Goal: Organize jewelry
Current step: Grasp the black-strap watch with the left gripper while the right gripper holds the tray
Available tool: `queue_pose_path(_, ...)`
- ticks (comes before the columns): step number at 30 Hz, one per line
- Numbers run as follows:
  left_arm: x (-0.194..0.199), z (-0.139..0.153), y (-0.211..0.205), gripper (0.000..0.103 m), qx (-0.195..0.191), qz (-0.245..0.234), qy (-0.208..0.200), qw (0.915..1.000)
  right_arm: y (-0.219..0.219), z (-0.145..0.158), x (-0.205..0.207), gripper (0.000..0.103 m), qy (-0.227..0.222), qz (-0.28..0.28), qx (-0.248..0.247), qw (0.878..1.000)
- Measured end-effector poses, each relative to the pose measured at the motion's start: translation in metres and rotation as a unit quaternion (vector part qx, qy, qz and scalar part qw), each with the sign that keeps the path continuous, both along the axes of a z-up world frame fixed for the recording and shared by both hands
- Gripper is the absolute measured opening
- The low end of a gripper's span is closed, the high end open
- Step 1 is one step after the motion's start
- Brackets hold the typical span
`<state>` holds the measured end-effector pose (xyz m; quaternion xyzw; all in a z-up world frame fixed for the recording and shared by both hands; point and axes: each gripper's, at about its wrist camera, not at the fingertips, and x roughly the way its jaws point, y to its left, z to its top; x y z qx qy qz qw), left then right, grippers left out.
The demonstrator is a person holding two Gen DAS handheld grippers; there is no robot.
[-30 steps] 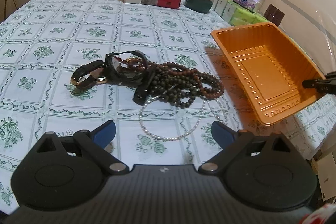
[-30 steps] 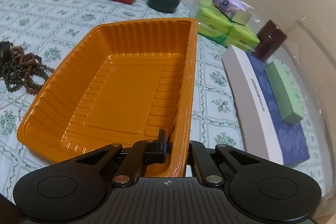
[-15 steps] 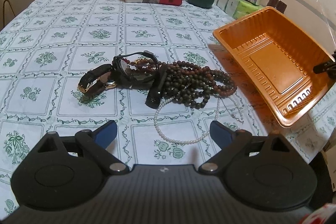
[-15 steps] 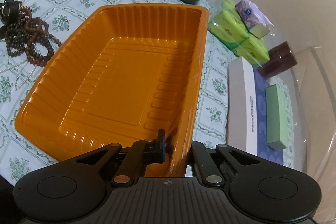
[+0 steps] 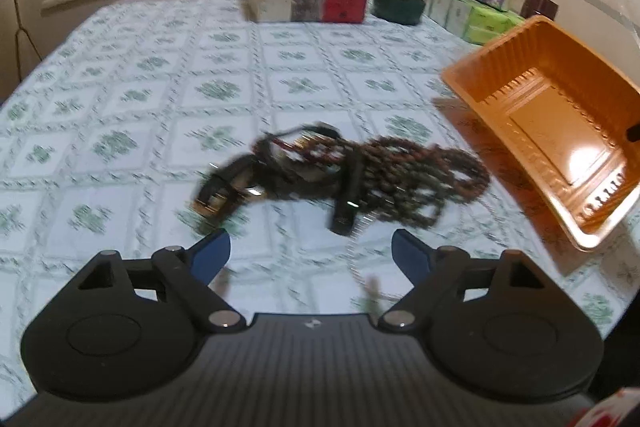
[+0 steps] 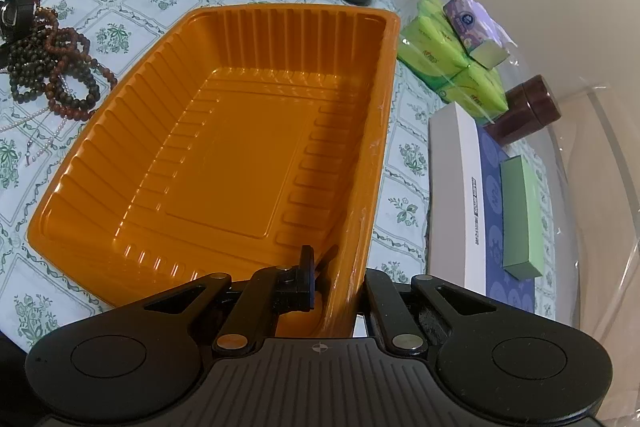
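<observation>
My left claw (image 5: 311,250) hangs low over the bench (image 5: 120,99) with its blue fingers spread wide, aimed at the blurred heap of bead strings and watches (image 5: 340,171) just ahead. My right claw (image 6: 336,279) is clamped on the near side wall of the orange tray (image 6: 224,163), holding it tilted, its right edge raised. The jewelry lies left of the tray.

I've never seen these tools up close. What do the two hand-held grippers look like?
Both look alike: a matte black ribbed body, two round discs, silver pivot pins, and angular black linkage arms. The left hand-held gripper has blue finger pads. The right hand-held gripper bears a small crosshair mark.
</observation>
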<state>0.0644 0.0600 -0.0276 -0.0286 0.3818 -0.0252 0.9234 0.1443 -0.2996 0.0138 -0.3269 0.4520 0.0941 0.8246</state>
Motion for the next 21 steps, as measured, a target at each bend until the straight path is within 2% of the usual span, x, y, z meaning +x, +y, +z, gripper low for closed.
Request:
queue_pose_path(5,0.01,0.0,0.022,0.075,0.053,0.007,-0.016,0.9985,-0.001,0.0,0.0,0.005,0.0,0.0,0.001,1.0)
queue_pose_path(11,0.029,-0.008,0.03,0.062,0.092,-0.045,-0.011,0.9947,-0.001,0.0,0.0,0.005,0.0,-0.001,0.001,1.0)
queue_pose_path(14,0.038,-0.011,0.031,0.044,0.099,-0.058,0.0,0.9934,-0.002,-0.001,0.001,0.005,0.001,-0.001,0.001,1.0)
queue_pose_path(16,0.044,-0.012,0.033,0.025,0.092,-0.054,0.008,0.9943,-0.003,-0.001,0.001,0.005,0.001,-0.001,0.001,1.0)
queue_pose_path(17,0.046,-0.011,0.035,0.019,0.089,-0.053,0.013,0.9946,-0.003,-0.001,0.001,0.006,0.001,-0.001,0.001,1.0)
queue_pose_path(19,0.048,-0.008,0.037,0.014,0.093,-0.049,0.019,0.9943,-0.004,-0.001,0.002,0.006,0.001,-0.002,0.003,1.0)
queue_pose_path(21,0.047,-0.001,0.039,0.014,0.092,-0.046,0.02,0.9945,-0.003,-0.002,0.002,0.006,0.001,-0.003,0.003,1.0)
